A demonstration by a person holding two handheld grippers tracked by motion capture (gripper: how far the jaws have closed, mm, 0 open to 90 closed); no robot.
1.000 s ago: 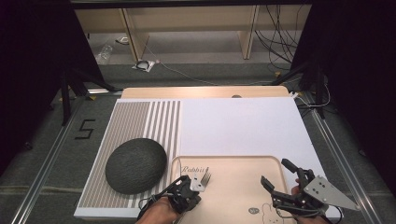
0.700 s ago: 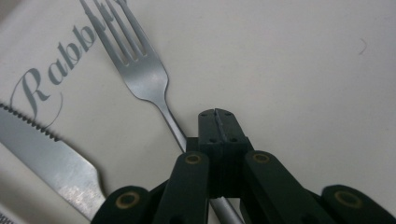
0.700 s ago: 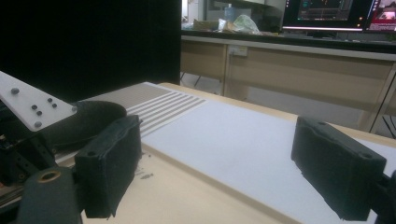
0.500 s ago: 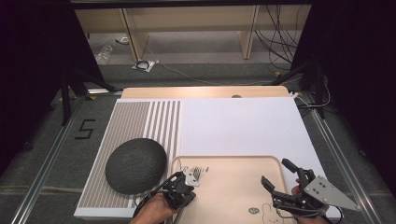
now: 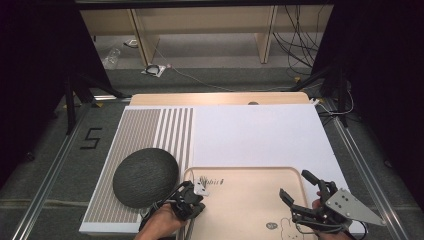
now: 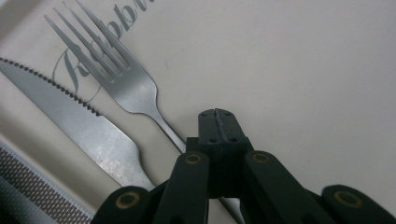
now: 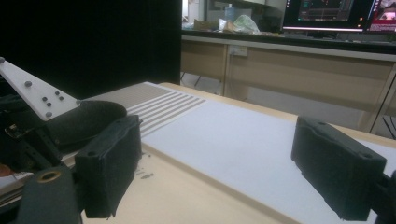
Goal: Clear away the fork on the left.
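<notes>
— While we look down from the high view, where do we place our left gripper (image 5: 192,196) against the wooden tray (image 5: 245,210)?

— At the tray's near left corner, just right of the dark grey dome (image 5: 145,176). In the left gripper view our jaws are pressed together over the fork (image 6: 123,84), right on its handle; whether they pinch the handle itself we cannot tell.

— And the knife (image 6: 79,126)?

— It lies on the tray just beside the fork, toward the tray's left rim, its serrated blade pointing the same way as the tines.

— Our right gripper (image 5: 300,192)?

— Over the tray's near right corner, jaws well apart, with nothing between the pads (image 7: 109,163).
</notes>
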